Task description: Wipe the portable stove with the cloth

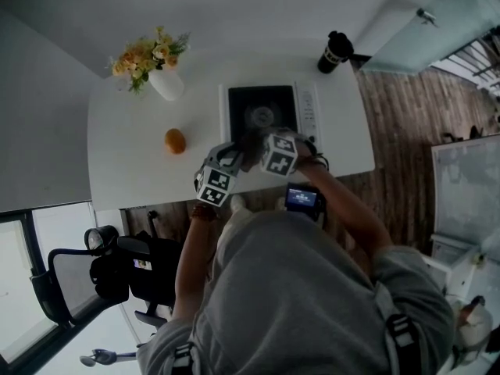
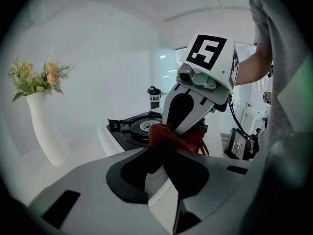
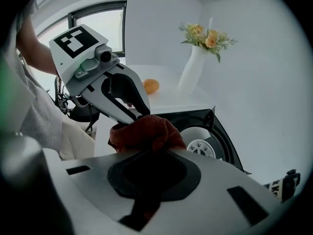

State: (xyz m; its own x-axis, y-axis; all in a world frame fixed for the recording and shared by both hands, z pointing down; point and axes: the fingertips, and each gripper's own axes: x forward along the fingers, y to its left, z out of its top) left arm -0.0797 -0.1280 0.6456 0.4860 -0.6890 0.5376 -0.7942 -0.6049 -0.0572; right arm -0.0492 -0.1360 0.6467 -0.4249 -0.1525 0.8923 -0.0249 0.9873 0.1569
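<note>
The portable stove (image 1: 306, 109) is white with a black top and stands at the middle of the white table (image 1: 125, 170). Both grippers hang together over its near edge. The red cloth (image 3: 146, 131) is bunched between them. In the right gripper view, my left gripper (image 3: 140, 115) pinches the cloth's top edge with its fingertips. My right gripper (image 3: 151, 151) holds the bunch at its own tips. The left gripper view shows the cloth (image 2: 168, 137) in front of my left gripper (image 2: 164, 153), with the right gripper (image 2: 182, 130) clamped on it from above. In the head view the cloth is hidden.
A white vase of flowers (image 1: 160, 73) stands at the table's back left, with an orange (image 1: 175, 141) in front of it. A black bottle (image 1: 334, 51) stands at the back right. A black office chair (image 1: 101, 276) sits left of the person.
</note>
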